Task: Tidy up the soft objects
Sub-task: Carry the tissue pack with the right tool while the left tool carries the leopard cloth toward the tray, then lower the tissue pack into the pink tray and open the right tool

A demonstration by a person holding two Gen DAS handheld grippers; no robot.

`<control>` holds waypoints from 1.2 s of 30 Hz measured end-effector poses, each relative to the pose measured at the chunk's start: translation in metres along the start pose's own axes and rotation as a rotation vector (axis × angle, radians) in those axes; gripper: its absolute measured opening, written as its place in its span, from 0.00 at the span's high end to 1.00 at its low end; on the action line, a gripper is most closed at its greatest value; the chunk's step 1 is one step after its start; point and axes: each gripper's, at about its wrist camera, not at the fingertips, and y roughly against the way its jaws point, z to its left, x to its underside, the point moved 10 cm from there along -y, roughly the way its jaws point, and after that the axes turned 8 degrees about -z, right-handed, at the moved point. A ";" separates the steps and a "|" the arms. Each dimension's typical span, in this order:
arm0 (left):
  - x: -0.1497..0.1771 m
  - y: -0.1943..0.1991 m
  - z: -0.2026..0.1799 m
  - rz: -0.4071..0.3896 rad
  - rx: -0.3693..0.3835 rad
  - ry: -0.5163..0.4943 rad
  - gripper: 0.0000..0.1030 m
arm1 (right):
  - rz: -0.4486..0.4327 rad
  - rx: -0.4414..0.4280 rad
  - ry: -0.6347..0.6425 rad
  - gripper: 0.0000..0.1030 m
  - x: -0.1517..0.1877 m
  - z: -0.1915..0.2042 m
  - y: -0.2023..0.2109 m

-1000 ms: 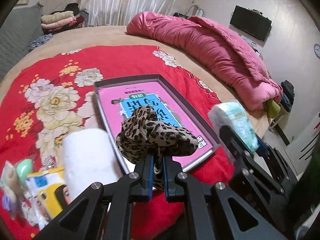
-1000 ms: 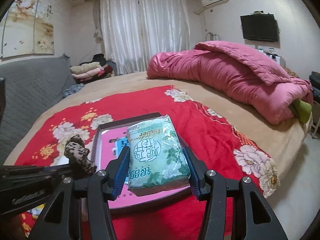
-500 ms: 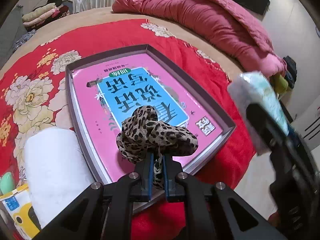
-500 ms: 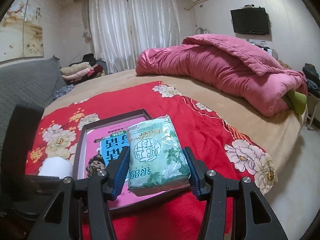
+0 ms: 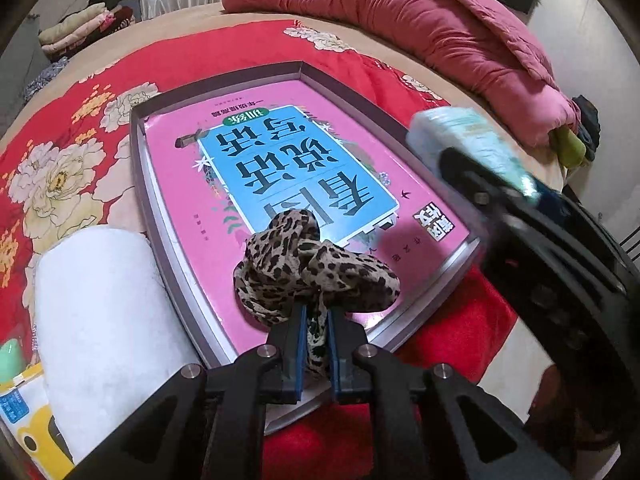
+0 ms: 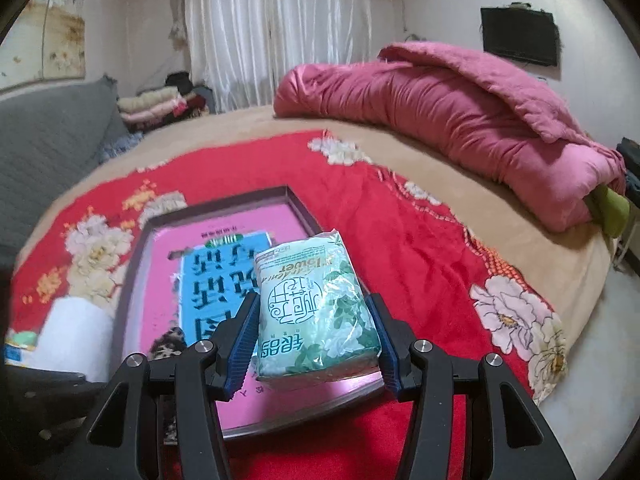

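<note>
Left wrist view: left gripper (image 5: 314, 322) clamps a leopard scrunchie (image 5: 314, 266) over the tray (image 5: 138, 168); right gripper (image 6: 316, 344) squeezes a tissue pack (image 6: 316, 312). Each should be lowered until it rests, then released.

A big bed (image 6: 460, 200) fills the room. White curtains (image 6: 276, 28) hang at the top middle. A black TV (image 6: 519, 36) sits on the upper right wall. A grey sofa (image 6: 44, 140) stands at left.

My left gripper (image 5: 316, 344) and right gripper (image 6: 314, 346) match: matte black angular linkage arms, round silver screws at pivots, ribbed blue pads lining each finger, at 6 o'clock in both views.
</note>
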 end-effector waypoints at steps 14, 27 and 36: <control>0.000 -0.001 0.001 -0.003 -0.004 0.015 0.90 | 0.174 0.017 0.006 0.45 0.030 -0.002 -0.037; -0.001 -0.001 0.002 0.000 -0.003 0.038 0.90 | 0.089 0.019 -0.051 0.33 0.018 -0.014 -0.021; 0.000 -0.001 0.001 0.009 -0.006 0.035 0.89 | 0.001 0.091 -0.112 0.27 0.004 -0.041 -0.002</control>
